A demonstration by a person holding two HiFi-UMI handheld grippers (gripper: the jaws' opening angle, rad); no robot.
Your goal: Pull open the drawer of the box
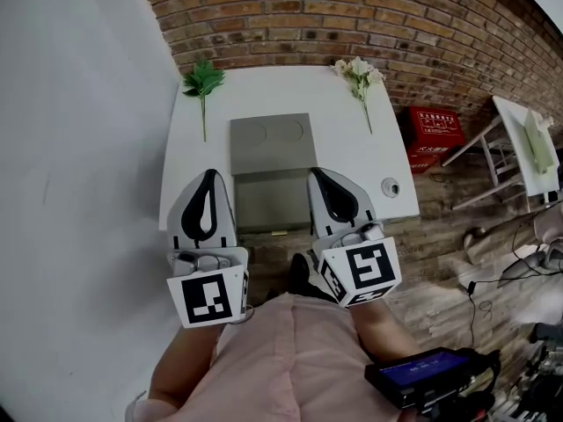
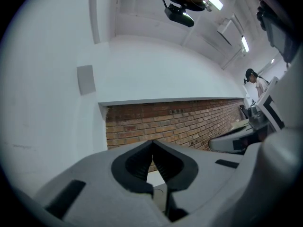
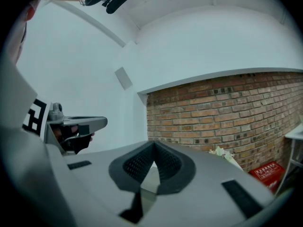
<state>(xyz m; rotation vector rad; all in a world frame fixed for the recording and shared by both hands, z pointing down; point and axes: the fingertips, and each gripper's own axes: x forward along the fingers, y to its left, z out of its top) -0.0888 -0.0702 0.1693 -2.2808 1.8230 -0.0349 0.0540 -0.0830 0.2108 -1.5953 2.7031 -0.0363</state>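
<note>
Head view first: where's the box (image 1: 273,143)?

Centre of the frame, grey, on the white table (image 1: 387,148). Below its top is a grey panel (image 1: 273,200) with a small brass-coloured knob (image 1: 280,233) at its lower edge. I can't tell whether that panel is the box's front or its drawer already partly out.

And the grippers?

Left gripper (image 1: 209,176) and right gripper (image 1: 315,174) flank the panel, side by side and roughly level, tips toward the brick wall (image 1: 352,16) at the top of the frame. Both gripper views show the jaws pressed together with nothing between them.

How to do it well?

I'd spread one pair, lower it to the knob, pinch squarely and draw straight toward the bottom of the frame. The other could steady the box.
</note>
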